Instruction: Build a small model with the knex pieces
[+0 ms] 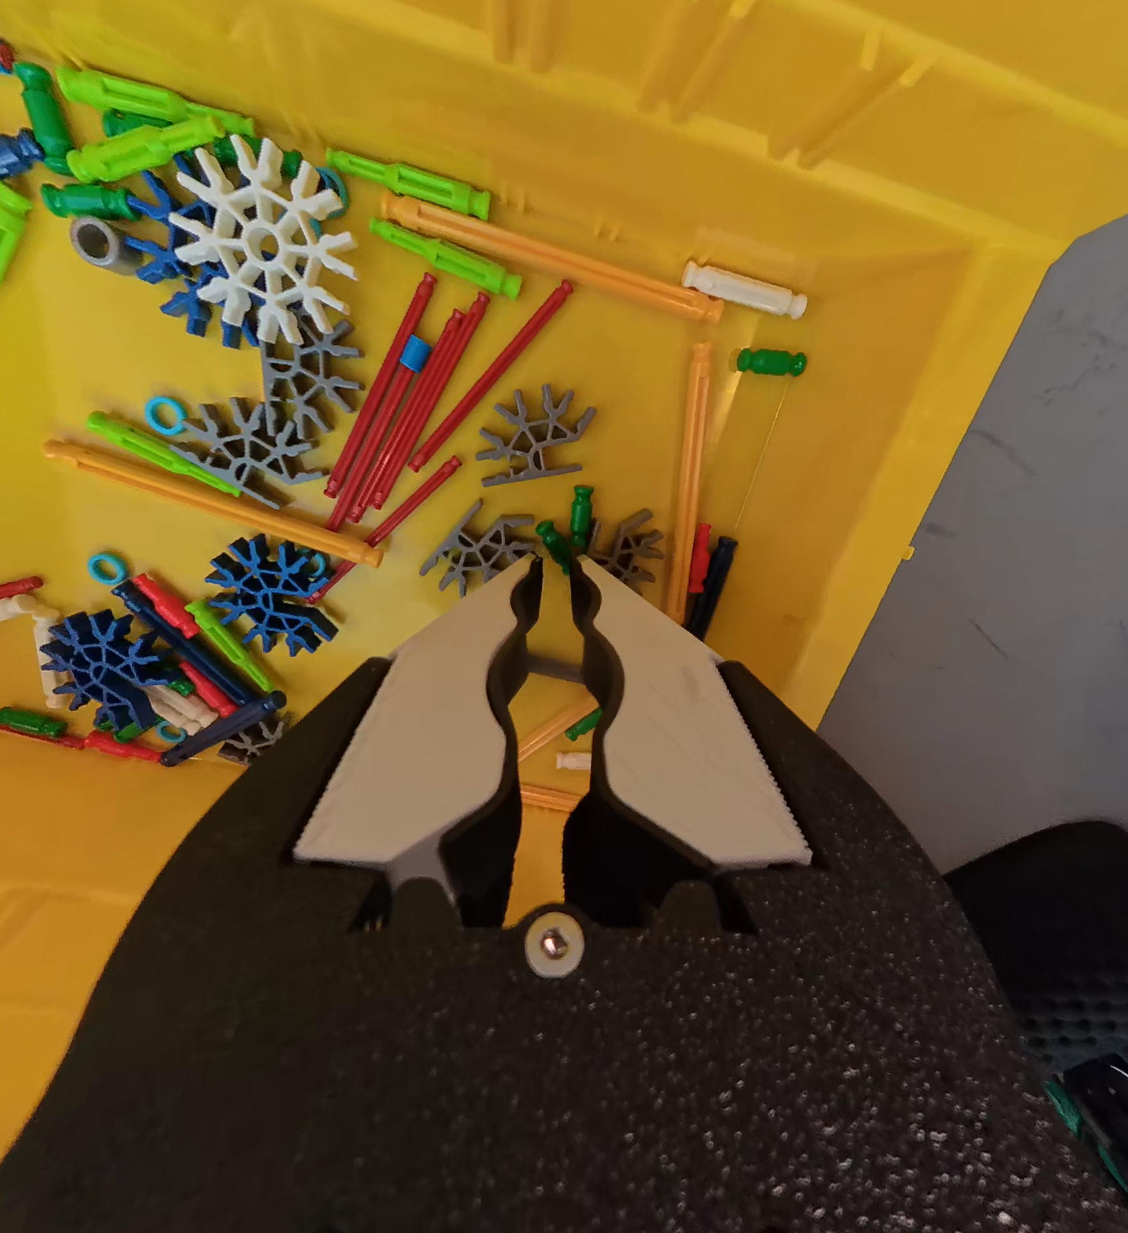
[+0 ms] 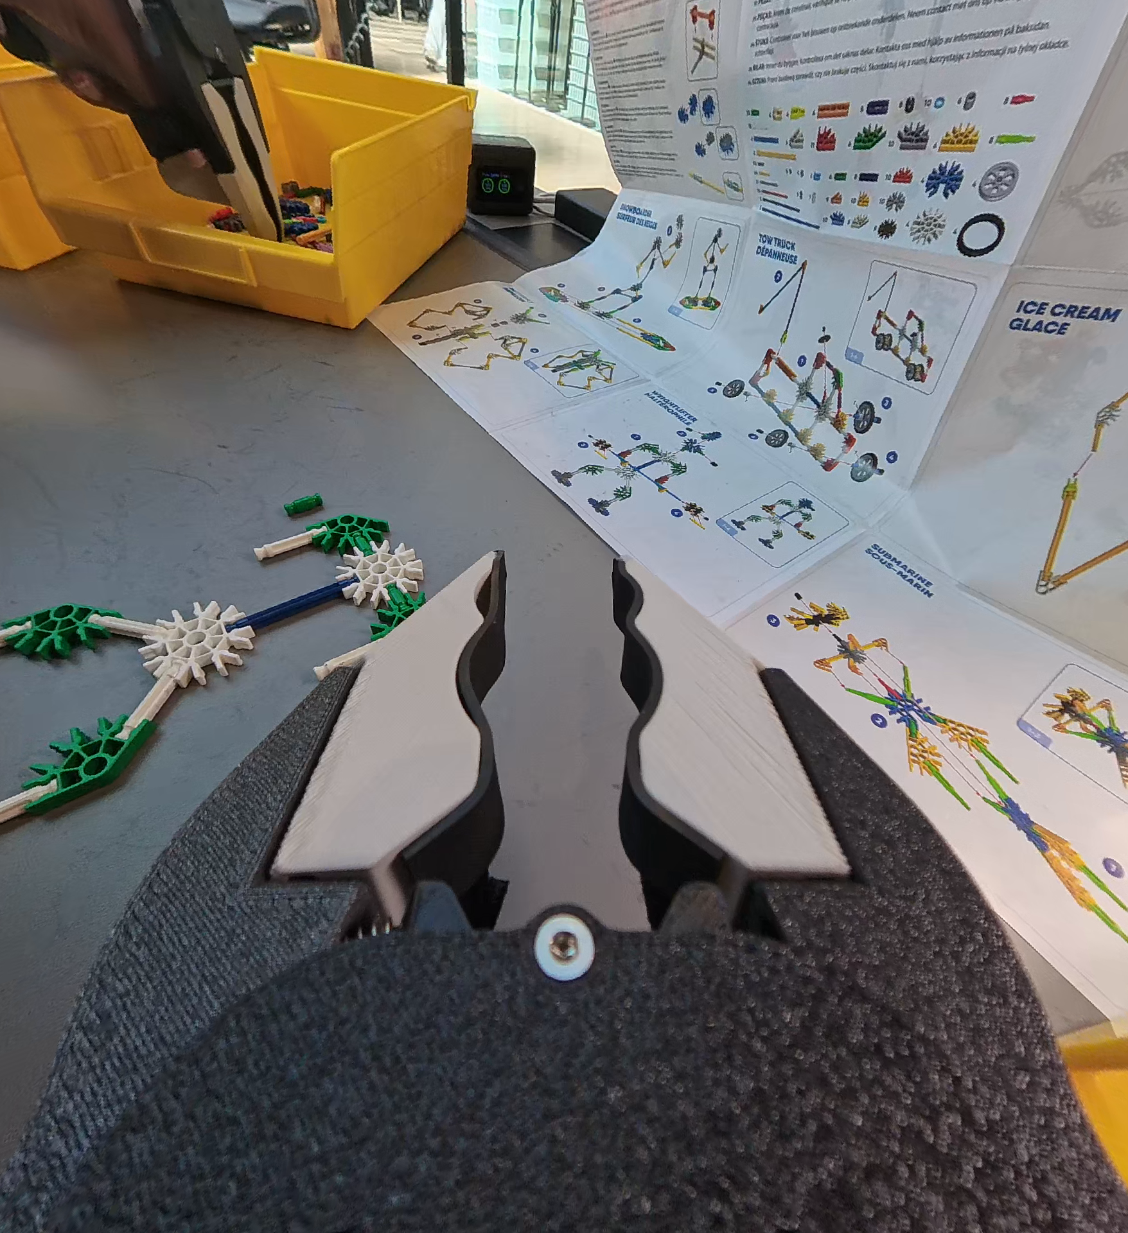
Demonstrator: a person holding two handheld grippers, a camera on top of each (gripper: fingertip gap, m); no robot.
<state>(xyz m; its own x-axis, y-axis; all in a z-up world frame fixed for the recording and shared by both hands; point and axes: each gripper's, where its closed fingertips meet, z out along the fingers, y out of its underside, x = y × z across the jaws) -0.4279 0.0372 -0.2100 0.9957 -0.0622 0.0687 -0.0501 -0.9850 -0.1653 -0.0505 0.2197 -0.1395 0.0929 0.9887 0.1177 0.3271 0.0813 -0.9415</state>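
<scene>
My left gripper (image 1: 554, 568) reaches into a yellow bin (image 1: 615, 133) of construction-toy parts. Its jaws are almost together, with the end of a small dark green rod (image 1: 551, 539) pinched between the tips, next to grey fan connectors (image 1: 481, 550). The left gripper also shows in the right wrist view (image 2: 257, 200), down inside the bin (image 2: 374, 200). My right gripper (image 2: 558, 567) is open and empty, low over the grey table (image 2: 181, 400). To its left lies a flat assembly of white snowflake connectors (image 2: 195, 642), green fan connectors (image 2: 57, 628), white rods and a blue rod (image 2: 288, 607).
The bin holds red rods (image 1: 408, 400), orange rods (image 1: 548, 257), light green rods, blue connectors (image 1: 268, 590) and a white snowflake connector (image 1: 261, 240). A folded instruction sheet (image 2: 815, 400) lies and stands at the right. A loose green rod (image 2: 303, 504) lies on the table. A small black device (image 2: 501, 175) sits behind the bin. One gripper's finger ends stand about 45 cm off the other's.
</scene>
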